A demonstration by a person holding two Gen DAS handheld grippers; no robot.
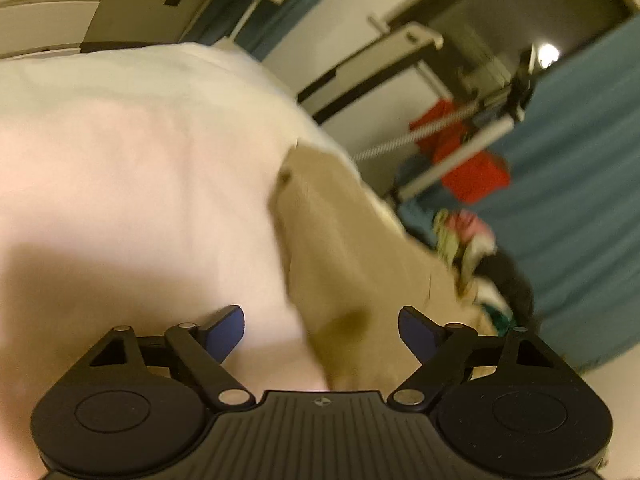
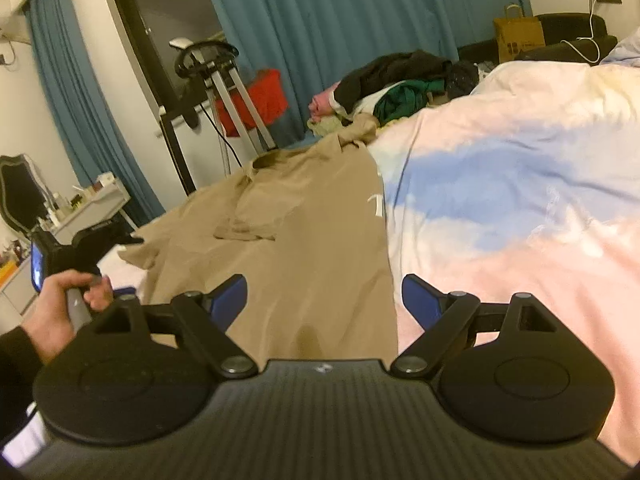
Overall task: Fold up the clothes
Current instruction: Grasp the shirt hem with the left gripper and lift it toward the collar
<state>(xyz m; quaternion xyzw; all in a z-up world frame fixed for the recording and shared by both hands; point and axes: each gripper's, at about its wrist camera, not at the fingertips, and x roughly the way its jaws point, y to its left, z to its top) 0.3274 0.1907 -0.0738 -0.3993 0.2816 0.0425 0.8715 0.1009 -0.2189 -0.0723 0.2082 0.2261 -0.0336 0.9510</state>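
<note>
Tan garment (image 2: 304,220): soft, creased, spread on the bed at 12 o'clock of both tongs.
Left tongs (image 1: 321,334): wide, holding nothing.
Right tongs (image 2: 323,300): wide, empty.
Duvet (image 2: 500,200): pastel, rumpled.

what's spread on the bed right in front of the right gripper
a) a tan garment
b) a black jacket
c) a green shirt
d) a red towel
a: the tan garment lies spread on the bed cover, running up from between the open right gripper jaws.
</note>
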